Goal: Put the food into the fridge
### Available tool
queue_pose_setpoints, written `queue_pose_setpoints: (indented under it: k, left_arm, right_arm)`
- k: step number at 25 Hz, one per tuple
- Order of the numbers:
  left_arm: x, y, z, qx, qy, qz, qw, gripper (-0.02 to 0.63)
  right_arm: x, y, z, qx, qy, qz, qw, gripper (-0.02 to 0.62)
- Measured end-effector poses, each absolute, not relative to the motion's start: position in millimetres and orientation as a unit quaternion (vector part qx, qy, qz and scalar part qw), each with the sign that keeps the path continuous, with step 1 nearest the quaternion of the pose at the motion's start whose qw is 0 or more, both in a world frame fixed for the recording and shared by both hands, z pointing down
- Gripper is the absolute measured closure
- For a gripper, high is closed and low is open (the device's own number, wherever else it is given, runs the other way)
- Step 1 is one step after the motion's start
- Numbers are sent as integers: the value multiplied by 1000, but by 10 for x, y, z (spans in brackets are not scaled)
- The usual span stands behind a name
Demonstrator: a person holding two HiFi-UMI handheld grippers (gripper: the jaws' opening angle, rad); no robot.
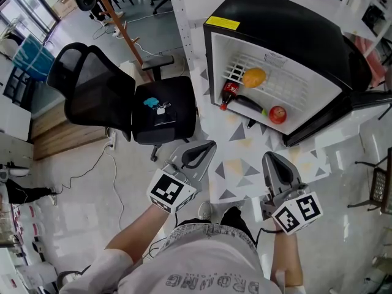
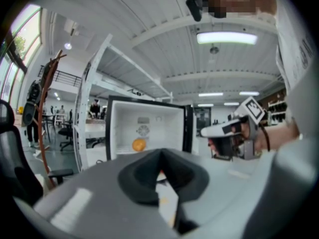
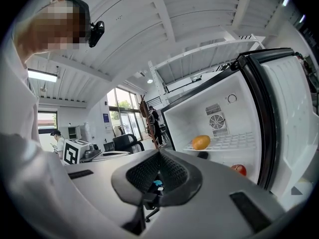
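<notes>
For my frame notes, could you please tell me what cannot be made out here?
- Apple: right gripper view, partly behind the right gripper.
- Fridge door: head view, cut by right edge.
- Small things on chair: head view, too small to name.
- Bottle label: head view, too small to read.

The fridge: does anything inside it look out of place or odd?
Only the cola bottle: it lies on its side below the wire shelf, near the red apple, not upright. The orange fruit sits normally on that shelf.
</notes>
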State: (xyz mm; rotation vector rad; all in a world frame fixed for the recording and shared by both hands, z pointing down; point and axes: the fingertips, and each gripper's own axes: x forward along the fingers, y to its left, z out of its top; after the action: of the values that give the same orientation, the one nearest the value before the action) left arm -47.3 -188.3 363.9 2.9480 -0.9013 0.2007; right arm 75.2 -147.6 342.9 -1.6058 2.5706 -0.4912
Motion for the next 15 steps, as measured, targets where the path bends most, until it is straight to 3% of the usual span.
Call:
queue_pose_setpoints:
  k: [15]
  left_arm:
    - [-383,-1923,3617,956,-287,63,26,600]
  right_arm:
    - [752,-1505,3436,-510,845,-159,24,594]
